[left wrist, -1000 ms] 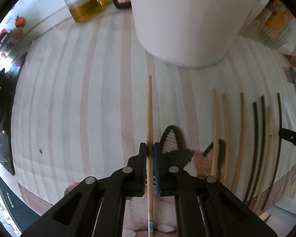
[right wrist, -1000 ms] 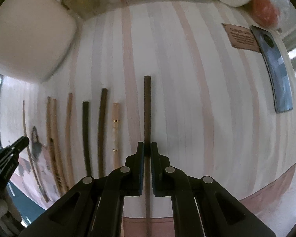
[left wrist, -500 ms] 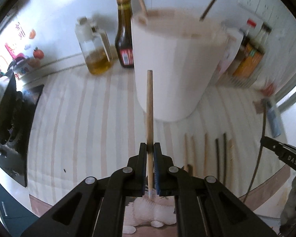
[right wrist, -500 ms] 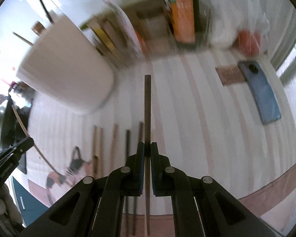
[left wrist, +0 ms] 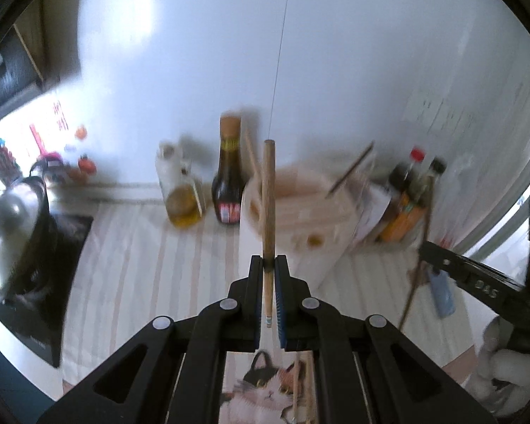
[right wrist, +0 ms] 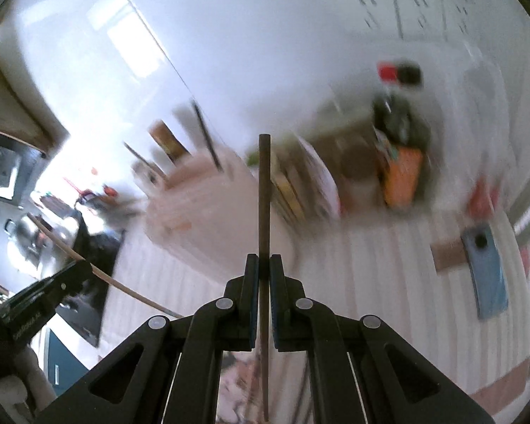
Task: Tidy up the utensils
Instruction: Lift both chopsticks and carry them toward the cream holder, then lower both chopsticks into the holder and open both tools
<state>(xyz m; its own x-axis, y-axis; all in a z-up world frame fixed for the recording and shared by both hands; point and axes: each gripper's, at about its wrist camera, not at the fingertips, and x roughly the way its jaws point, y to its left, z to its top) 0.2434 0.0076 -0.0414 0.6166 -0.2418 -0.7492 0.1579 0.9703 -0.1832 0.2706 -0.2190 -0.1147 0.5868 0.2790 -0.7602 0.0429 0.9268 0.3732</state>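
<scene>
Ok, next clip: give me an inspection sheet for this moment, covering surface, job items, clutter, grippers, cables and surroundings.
Surface: striped counter, pale with pinkish bands.
Job's things: light wooden chopstick in the left gripper; dark chopstick in the right gripper; white holder behind, sticks already standing in it; more chopsticks lie low in both views, blurred.
Clutter: oil jar, dark sauce bottle, packets and bottles, blue phone.
Grippers: both shut on a chopstick, raised off the counter.
Cables: nothing seen.
Surroundings: white wall, steel pot on a black hob.

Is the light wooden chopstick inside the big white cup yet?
Not yet. The light chopstick is pinched in the left tool, raised before the white cup.
</scene>
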